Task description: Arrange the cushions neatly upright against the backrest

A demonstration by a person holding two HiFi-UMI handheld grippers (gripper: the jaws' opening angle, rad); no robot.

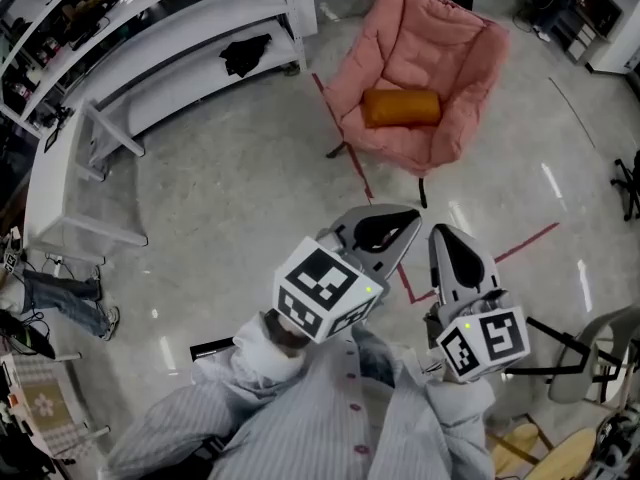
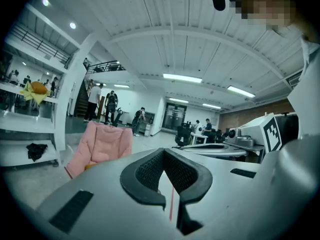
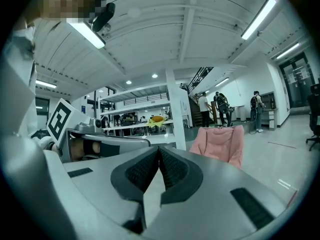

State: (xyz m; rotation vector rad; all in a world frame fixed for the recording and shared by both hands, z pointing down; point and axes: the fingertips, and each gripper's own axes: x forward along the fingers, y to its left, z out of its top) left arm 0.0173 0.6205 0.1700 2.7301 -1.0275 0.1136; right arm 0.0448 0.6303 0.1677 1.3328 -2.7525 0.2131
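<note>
Cushion (image 1: 400, 107): lies flat on the pink chair (image 1: 430, 28), well apart from us.
Feel: we think soft, light, squashy.
Grab: we'd pinch one end.
Left hand-held gripper (image 2: 163, 152), right hand-held gripper (image 3: 159, 149): both pressed together, empty.

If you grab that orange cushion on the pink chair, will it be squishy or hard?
Probably squishy: the orange cushion looks plump, with rounded edges. It is likely light for its size, since it seems stuffed. It lies flat on the padded pink chair, so it may slump when stood up.

The right gripper (image 3: 159, 151) has its jaws together; a pink chair (image 3: 220, 143) stands beyond, slightly right.
</note>
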